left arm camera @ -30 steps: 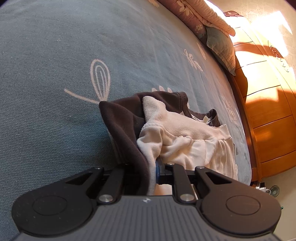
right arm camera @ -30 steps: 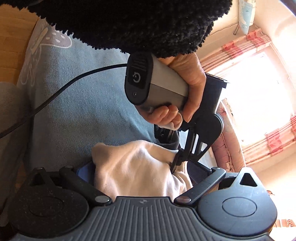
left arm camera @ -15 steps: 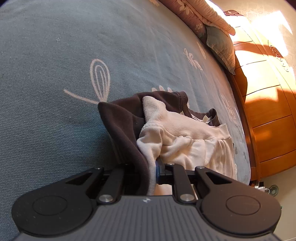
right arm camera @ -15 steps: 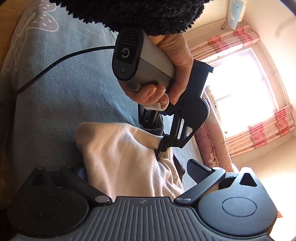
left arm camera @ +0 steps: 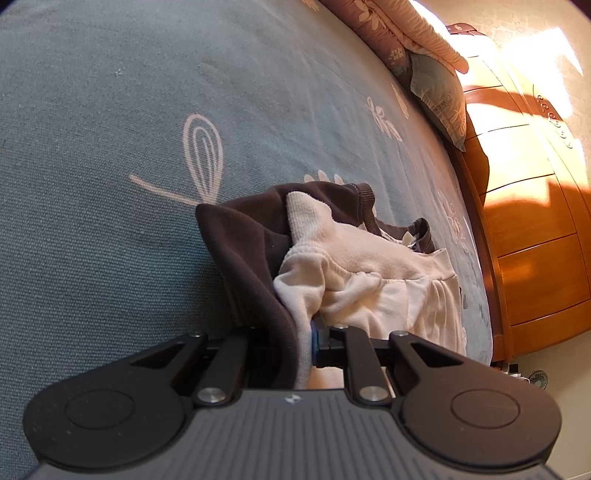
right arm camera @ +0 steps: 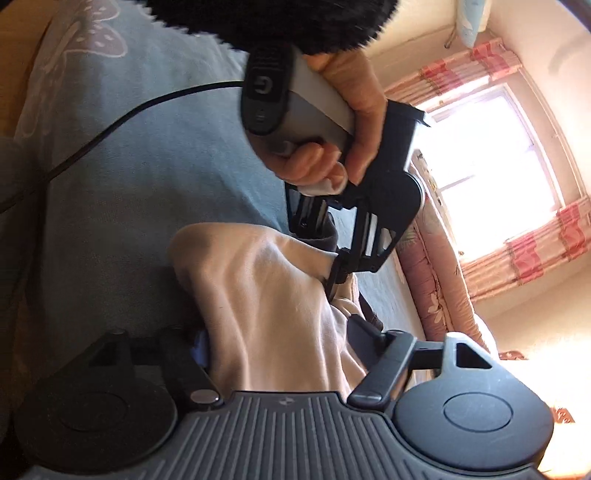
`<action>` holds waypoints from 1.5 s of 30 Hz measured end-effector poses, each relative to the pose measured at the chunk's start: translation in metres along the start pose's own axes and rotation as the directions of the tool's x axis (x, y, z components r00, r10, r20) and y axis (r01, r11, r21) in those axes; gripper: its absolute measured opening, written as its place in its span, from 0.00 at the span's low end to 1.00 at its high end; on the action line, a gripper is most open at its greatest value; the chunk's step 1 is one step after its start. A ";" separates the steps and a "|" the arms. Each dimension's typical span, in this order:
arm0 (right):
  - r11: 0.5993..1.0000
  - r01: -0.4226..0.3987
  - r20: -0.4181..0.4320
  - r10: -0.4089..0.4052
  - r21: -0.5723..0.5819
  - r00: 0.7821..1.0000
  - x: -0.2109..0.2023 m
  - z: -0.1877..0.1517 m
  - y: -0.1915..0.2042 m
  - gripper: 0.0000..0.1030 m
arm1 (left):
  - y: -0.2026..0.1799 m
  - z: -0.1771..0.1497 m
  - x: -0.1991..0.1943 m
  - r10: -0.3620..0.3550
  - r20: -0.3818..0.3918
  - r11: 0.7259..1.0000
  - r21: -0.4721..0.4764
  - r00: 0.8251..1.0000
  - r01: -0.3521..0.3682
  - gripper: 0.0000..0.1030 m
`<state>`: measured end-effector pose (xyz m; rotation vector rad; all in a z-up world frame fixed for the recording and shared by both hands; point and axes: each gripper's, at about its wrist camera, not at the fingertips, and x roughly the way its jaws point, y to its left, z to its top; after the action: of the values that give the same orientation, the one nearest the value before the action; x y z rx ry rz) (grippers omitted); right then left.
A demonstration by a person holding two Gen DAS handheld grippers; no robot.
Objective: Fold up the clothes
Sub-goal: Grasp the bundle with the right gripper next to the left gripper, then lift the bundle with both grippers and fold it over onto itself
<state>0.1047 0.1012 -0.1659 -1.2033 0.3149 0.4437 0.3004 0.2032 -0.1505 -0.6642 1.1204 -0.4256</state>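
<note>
A garment of cream cloth and dark brown cloth lies bunched on the blue-green bedspread. My left gripper is shut on its near edge, with brown and cream layers pinched between the fingers. In the right wrist view a hand holds that left gripper, which pulls the cream cloth into taut folds. My right gripper straddles the same cream cloth lower down. Its jaws are closing with the cloth between them, and no firm pinch shows.
Pillows and a wooden headboard border the bed's far right. A black cable trails over the bedspread. A fluffy black sleeve hangs above, and a bright curtained window is behind.
The right gripper's jaws have narrowed around the cream cloth, which now bunches taller between them. The left gripper and its hold look unchanged.
</note>
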 end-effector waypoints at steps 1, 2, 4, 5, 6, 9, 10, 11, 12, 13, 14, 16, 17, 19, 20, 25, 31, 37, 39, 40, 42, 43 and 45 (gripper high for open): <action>1.000 -0.008 -0.003 0.008 -0.017 1.000 -0.001 0.001 0.005 0.25 | 0.000 0.000 0.000 0.001 0.002 1.000 -0.001 1.000 -0.001 0.16; 0.999 -0.020 -0.009 0.019 -0.027 1.000 -0.001 0.001 0.008 0.13 | -0.001 -0.001 0.000 0.003 0.006 1.000 -0.001 1.000 -0.003 0.16; 0.998 -0.042 -0.020 0.041 -0.045 0.999 0.000 0.003 0.014 0.12 | -0.001 -0.002 0.000 0.005 0.012 1.000 -0.002 1.000 -0.005 0.16; 0.998 -0.048 -0.021 0.048 -0.040 0.999 0.000 0.003 0.014 0.12 | -0.001 -0.002 0.000 0.005 0.013 1.000 -0.002 1.000 -0.005 0.16; 0.998 -0.052 -0.021 0.051 -0.028 0.998 0.000 0.002 0.013 0.12 | -0.001 -0.001 0.000 0.004 0.013 1.000 -0.003 1.000 -0.004 0.16; 0.998 -0.060 -0.017 0.060 0.002 0.998 -0.001 0.001 0.009 0.12 | -0.001 -0.001 0.000 0.009 0.011 1.000 -0.003 1.000 -0.009 0.16; 0.998 -0.060 -0.014 0.061 0.005 0.998 -0.001 0.000 0.009 0.12 | -0.001 0.000 -0.001 0.010 0.012 1.000 -0.007 1.000 -0.010 0.16; 0.998 -0.060 -0.010 0.061 0.008 0.998 -0.001 -0.001 0.009 0.12 | -0.001 0.000 -0.001 0.012 0.012 1.000 -0.010 1.000 -0.011 0.16; 0.998 -0.061 -0.006 0.061 0.012 0.998 -0.002 -0.002 0.008 0.12 | 0.000 0.000 -0.001 0.010 0.013 1.000 -0.021 1.000 -0.009 0.16; 0.998 -0.065 -0.004 0.065 0.019 0.998 -0.002 -0.002 0.007 0.12 | 0.002 0.000 -0.001 0.004 0.016 0.999 -0.043 1.000 -0.004 0.16; 0.997 -0.071 -0.003 0.072 0.028 0.997 -0.002 -0.002 0.005 0.12 | 0.002 0.000 -0.001 0.004 0.019 0.998 -0.059 1.000 -0.003 0.16; 0.996 -0.083 0.000 0.083 0.044 0.997 -0.002 -0.002 0.002 0.11 | 0.000 0.000 -0.003 0.013 0.026 0.997 -0.071 1.000 -0.011 0.16; 0.994 -0.092 0.000 0.092 0.056 0.996 -0.003 -0.003 0.000 0.11 | -0.002 0.000 -0.004 0.020 0.032 0.997 -0.069 0.999 -0.017 0.16; 0.990 -0.111 0.000 0.112 0.082 0.994 -0.004 -0.004 -0.006 0.10 | -0.007 0.000 -0.007 0.032 0.045 0.997 -0.067 0.998 -0.029 0.14; 0.989 -0.118 0.002 0.118 0.093 0.993 -0.006 -0.006 -0.008 0.10 | -0.008 0.000 -0.009 0.036 0.052 0.997 -0.070 0.998 -0.033 0.14; 0.983 -0.100 0.019 0.099 0.156 0.995 -0.015 -0.011 -0.025 0.10 | -0.028 0.004 -0.019 0.078 0.080 0.997 -0.025 0.994 -0.076 0.12; 0.972 -0.059 0.043 0.051 0.227 0.998 -0.029 -0.019 -0.046 0.10 | -0.070 0.005 -0.028 0.139 0.104 0.986 0.072 0.985 -0.147 0.10; 0.950 -0.006 0.047 -0.009 0.313 0.999 -0.039 -0.036 -0.075 0.10 | -0.113 0.008 -0.033 0.159 0.128 0.976 0.129 0.979 -0.176 0.09; 0.938 0.012 0.043 -0.029 0.346 0.999 -0.045 -0.044 -0.083 0.10 | -0.127 0.009 -0.032 0.164 0.133 0.973 0.142 0.977 -0.183 0.09; 0.931 0.021 0.039 -0.038 0.363 0.999 -0.047 -0.049 -0.088 0.10 | -0.135 0.008 -0.031 0.171 0.136 0.970 0.152 0.976 -0.191 0.09; 0.917 0.037 0.031 -0.054 0.398 0.998 -0.049 -0.059 -0.098 0.10 | -0.152 0.007 -0.028 0.183 0.141 0.963 0.174 0.973 -0.207 0.09; 0.909 0.046 0.028 -0.063 0.414 0.998 -0.049 -0.064 -0.104 0.10 | -0.161 0.007 -0.025 0.188 0.144 0.960 0.184 0.972 -0.213 0.09; 0.893 0.062 0.020 -0.079 0.445 0.997 -0.046 -0.072 -0.114 0.10 | -0.177 0.006 -0.019 0.196 0.145 0.954 0.199 0.970 -0.223 0.09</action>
<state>0.1207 -0.0074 -0.0747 -0.7534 0.3188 0.3075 0.3012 0.0870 -0.0156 -0.3726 0.9980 -0.3123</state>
